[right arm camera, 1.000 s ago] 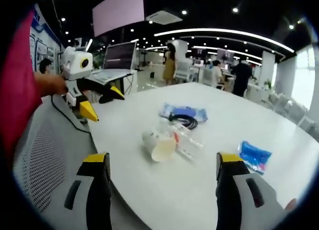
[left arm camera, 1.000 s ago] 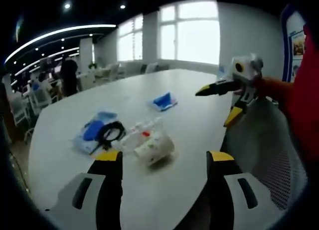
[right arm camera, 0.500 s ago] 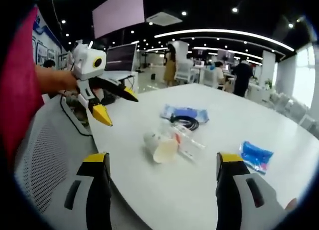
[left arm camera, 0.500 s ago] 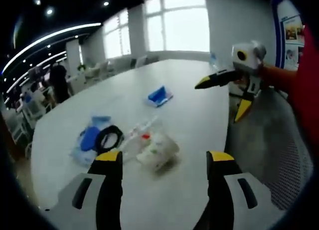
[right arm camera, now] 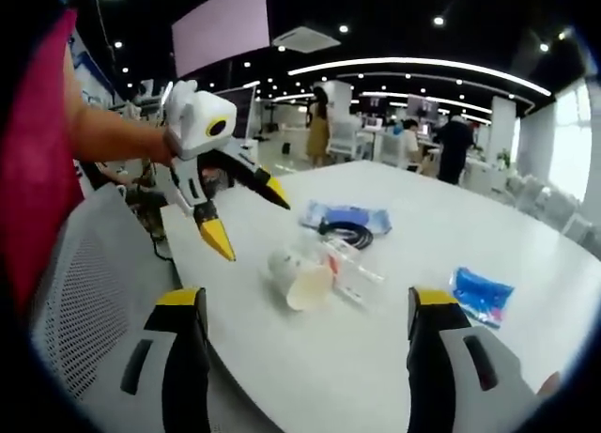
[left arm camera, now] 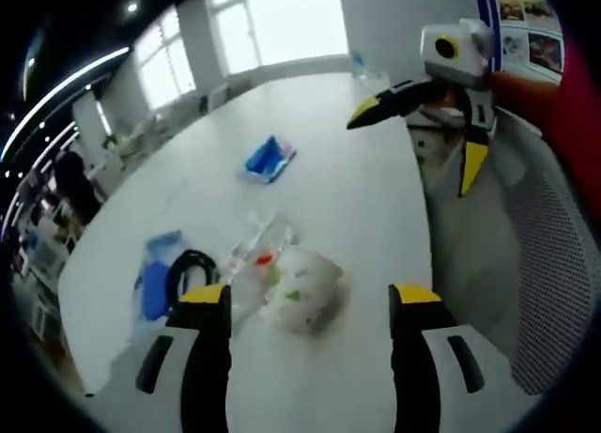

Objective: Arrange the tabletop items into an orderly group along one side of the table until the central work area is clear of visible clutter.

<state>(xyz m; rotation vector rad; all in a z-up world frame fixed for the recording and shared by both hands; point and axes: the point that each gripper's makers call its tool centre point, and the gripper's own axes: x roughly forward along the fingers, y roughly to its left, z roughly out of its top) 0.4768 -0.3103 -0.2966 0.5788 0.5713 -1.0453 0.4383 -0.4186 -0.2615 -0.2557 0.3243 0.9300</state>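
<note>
Left gripper view. Left tool wide open, empty, jaws rising on either side of a tipped paper cup lying on its side on the white surface. Just left of the cup: a clear wrapped packet with a red spot. Further left: a black cable coil lying on a blue bag. Far, well apart from this cluster: a small blue pack. Right tool enters from the upper right, jaws spread wide, holding nothing, above the surface's edge near a mesh chair.

Right gripper view. Right tool wide open, empty, low over the near edge. Left tool comes in from the left, jaws spread, tips pointing down toward the cup, not touching it. Cup's open mouth faces the camera; packet beside it on the right, coil on the bag behind, blue pack off to the right, well apart.

Judgement: step in hand is the approach to the cup, nothing grasped yet. To do it well:
- Take the cup across its wall with light pressure; paper will likely crush.
- Descend clear of the packet so it is not dragged along.
- Cup on its side may roll when touched; close both jaws evenly.
- Stand it upright at the chosen side, then bring the packet, bag with coil, and blue pack next to it.
</note>
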